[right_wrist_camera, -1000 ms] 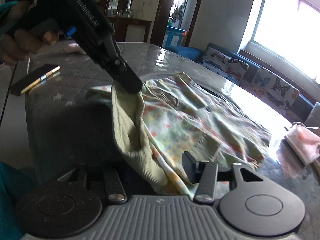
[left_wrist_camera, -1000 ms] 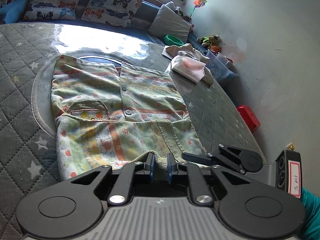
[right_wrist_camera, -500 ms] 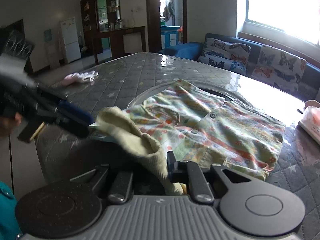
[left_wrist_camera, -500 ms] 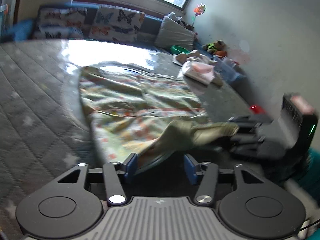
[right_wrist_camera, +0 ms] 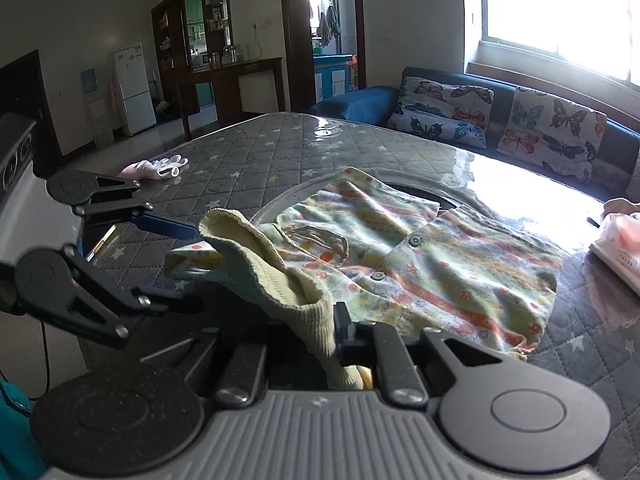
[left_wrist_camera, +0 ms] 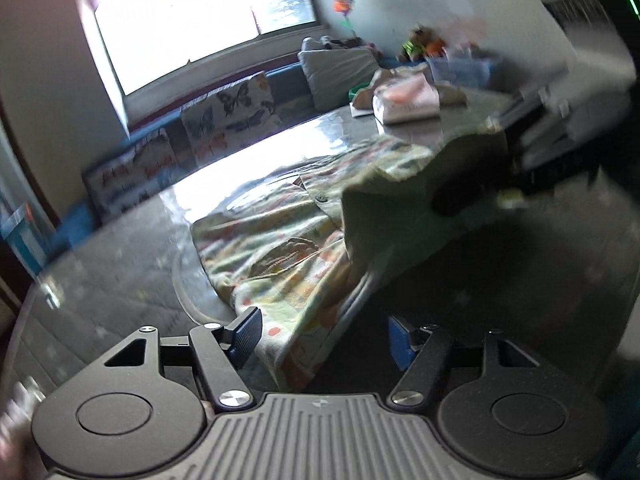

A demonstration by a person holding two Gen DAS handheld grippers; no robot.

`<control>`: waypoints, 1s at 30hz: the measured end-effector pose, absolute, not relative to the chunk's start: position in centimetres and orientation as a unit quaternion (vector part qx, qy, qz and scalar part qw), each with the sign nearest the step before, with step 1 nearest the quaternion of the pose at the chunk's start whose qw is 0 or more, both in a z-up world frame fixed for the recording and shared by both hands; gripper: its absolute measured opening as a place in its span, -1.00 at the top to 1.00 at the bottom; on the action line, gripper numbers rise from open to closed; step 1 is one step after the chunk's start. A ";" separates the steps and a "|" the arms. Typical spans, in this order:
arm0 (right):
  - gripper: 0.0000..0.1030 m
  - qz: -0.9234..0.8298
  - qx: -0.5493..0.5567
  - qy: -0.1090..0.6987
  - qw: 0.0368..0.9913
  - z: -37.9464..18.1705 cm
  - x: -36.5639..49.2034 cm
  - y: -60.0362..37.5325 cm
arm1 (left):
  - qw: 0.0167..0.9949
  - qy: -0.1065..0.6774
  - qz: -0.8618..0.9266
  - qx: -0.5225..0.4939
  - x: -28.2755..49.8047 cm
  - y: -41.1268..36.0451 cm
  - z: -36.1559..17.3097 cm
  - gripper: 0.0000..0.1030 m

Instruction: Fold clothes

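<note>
On the quilted table (right_wrist_camera: 248, 148), right tongs (right_wrist_camera: 320, 330) pinch the shirt's (right_wrist_camera: 440, 248) cuff.

Both tools are matte black: the left gripper (left_wrist_camera: 322, 338) and the right gripper (right_wrist_camera: 300, 332) each sit ahead of a grey ribbed housing flanked by two round black discs. Behind the blue fingertip pads (left_wrist_camera: 245, 335), silver screws pin the linkage bars. A teal sleeve (right_wrist_camera: 14, 436) shows behind the fingers.
</note>
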State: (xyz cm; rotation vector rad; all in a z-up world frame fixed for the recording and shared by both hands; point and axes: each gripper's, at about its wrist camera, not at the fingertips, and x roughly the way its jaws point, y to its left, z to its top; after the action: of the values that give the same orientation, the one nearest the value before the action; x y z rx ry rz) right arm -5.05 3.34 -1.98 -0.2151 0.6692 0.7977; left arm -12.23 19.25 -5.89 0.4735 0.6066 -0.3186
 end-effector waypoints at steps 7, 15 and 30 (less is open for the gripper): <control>0.82 0.380 -0.110 0.310 0.865 -2.1 -5.4 3.4 | 0.896 0.295 -0.135 0.302 -11.8 18.8 -7.7 0.58; 0.89 0.394 -0.120 0.288 0.864 -1.0 -7.3 2.7 | 0.900 0.280 -0.164 0.293 -12.6 19.5 -6.2 0.85; 0.89 0.455 -0.145 0.325 0.816 4.4 -15.0 -0.1 | 0.864 0.335 -0.313 0.209 -19.5 20.7 -1.8 0.85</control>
State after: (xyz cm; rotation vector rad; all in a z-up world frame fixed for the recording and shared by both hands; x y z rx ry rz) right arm -14.96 -0.12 4.36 -0.3088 0.6940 0.9704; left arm -19.46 20.70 -1.79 0.4371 0.7028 -0.6551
